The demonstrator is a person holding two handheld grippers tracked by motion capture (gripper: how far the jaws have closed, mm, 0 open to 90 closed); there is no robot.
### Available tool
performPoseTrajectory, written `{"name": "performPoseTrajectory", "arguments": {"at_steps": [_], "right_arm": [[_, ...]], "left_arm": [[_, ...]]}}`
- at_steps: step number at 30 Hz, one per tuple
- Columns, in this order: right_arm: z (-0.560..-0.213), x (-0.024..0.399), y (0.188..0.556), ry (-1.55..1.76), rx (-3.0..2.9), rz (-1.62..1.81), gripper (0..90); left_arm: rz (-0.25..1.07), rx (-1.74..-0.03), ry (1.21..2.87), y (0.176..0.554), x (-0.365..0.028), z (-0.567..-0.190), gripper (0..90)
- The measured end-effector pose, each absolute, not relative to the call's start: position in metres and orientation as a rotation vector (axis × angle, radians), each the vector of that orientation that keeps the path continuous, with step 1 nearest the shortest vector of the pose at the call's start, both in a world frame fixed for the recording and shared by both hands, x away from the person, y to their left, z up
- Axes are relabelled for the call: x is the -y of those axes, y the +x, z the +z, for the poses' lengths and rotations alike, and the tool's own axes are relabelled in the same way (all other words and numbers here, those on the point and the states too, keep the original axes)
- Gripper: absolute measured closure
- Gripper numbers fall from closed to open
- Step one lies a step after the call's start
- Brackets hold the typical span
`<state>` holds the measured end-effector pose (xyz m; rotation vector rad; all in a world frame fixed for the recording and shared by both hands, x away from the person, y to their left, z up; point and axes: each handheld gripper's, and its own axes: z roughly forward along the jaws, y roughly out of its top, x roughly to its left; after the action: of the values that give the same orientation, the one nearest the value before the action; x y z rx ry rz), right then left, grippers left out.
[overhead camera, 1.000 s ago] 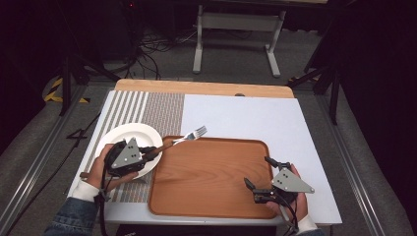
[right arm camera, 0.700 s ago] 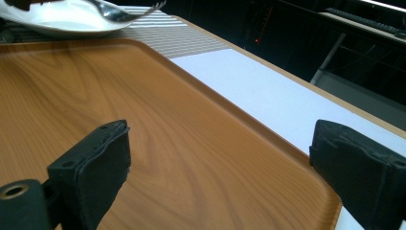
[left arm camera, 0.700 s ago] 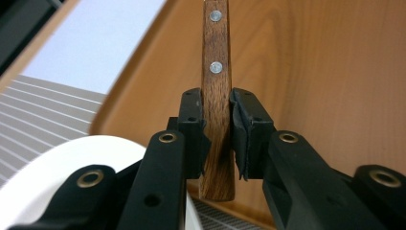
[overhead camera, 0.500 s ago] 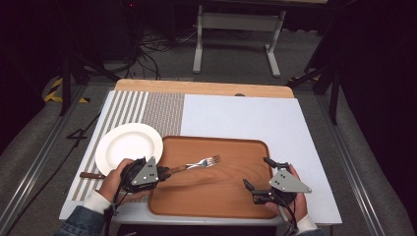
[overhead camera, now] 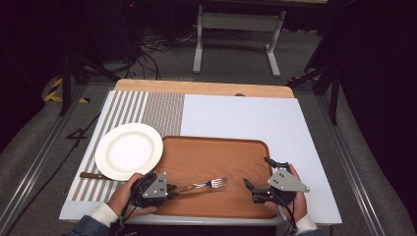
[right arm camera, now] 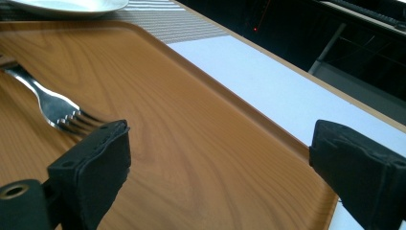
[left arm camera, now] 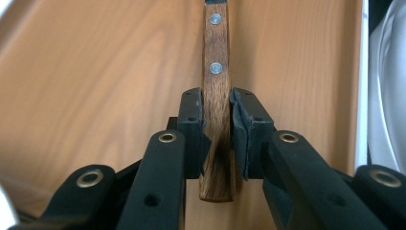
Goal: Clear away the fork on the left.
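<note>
A fork [overhead camera: 209, 185] with a wooden handle [left arm camera: 216, 86] lies level over the front part of the brown wooden tray [overhead camera: 211, 152], tines pointing right. I cannot tell whether it touches the tray. My left gripper [overhead camera: 172, 189] is shut on the handle's end at the tray's front left corner; in the left gripper view [left arm camera: 218, 127] both pads press on the handle's sides. My right gripper [overhead camera: 256, 171] stands open and empty over the tray's front right corner. In the right gripper view [right arm camera: 225, 163] the fork's tines [right arm camera: 64, 114] lie just beyond its left pad.
A white plate [overhead camera: 129, 150] sits on the striped placemat [overhead camera: 147, 105] left of the tray. A wooden-handled knife [overhead camera: 91, 175] pokes out from under the plate's front edge. White table surface [overhead camera: 246, 118] lies beyond and to the right of the tray.
My left gripper carried the fork from beside the plate at the tray's far left corner toward me and lower, to the tray's front. The right gripper kept still.
</note>
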<state>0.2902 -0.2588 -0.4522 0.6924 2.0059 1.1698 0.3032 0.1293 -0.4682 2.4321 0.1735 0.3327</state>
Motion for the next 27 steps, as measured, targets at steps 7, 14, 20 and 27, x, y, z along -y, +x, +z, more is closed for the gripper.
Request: {"name": "performPoseTrajectory", "arguments": {"at_steps": [7,14,20,27], "right_arm": [[-0.452,0.257,0.291,0.691,-2.011,1.167,7.9],[-0.451,0.258,0.29,0.69,-1.986,1.163,7.9],[-0.451,0.259,0.29,0.701,-1.977,1.166,8.0],[-0.455,0.258,0.292,0.699,-1.996,1.157,8.3]], "left_arm": [[0.29,-0.242,2.375,0.293,-0.131,-0.476,75.1],[0.241,-0.168,2.202,0.295,-0.143,-0.465,76.5],[0.237,-0.014,2.247,0.318,-0.112,-0.454,90.0],[0.173,0.111,2.311,0.33,-0.072,-0.457,90.0]]}}
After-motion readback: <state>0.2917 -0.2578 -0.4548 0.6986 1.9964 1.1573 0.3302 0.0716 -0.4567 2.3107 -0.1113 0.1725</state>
